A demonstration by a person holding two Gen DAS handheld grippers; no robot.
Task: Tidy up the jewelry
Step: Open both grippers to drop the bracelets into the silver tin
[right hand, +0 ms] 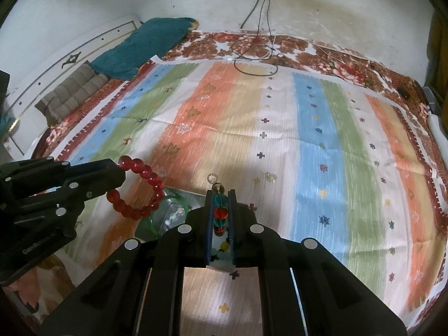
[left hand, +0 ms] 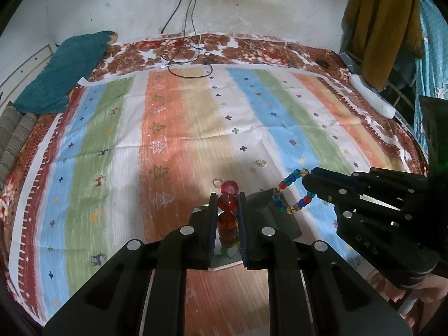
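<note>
My left gripper [left hand: 227,196] is shut on a bracelet of large red beads [left hand: 228,203], held just above the striped cloth. From the right wrist view the same red bracelet [right hand: 152,180] hangs as a loop from the left gripper [right hand: 117,168]. My right gripper [right hand: 220,191] is shut on a bracelet of small mixed-colour beads [right hand: 220,212]. In the left wrist view this bracelet [left hand: 288,182] curves out from the right gripper [left hand: 308,180]. Below both grippers lies a dark shiny tray [left hand: 280,218], with green and clear pieces in it [right hand: 170,210].
A small clear ring [right hand: 212,178] lies on the striped cloth [left hand: 196,128] just beyond the tray. A teal blanket [left hand: 64,70] and a striped cushion [right hand: 72,89] sit at the far left. Cables [left hand: 187,56] trail from the wall. Clothes [left hand: 386,28] hang at right.
</note>
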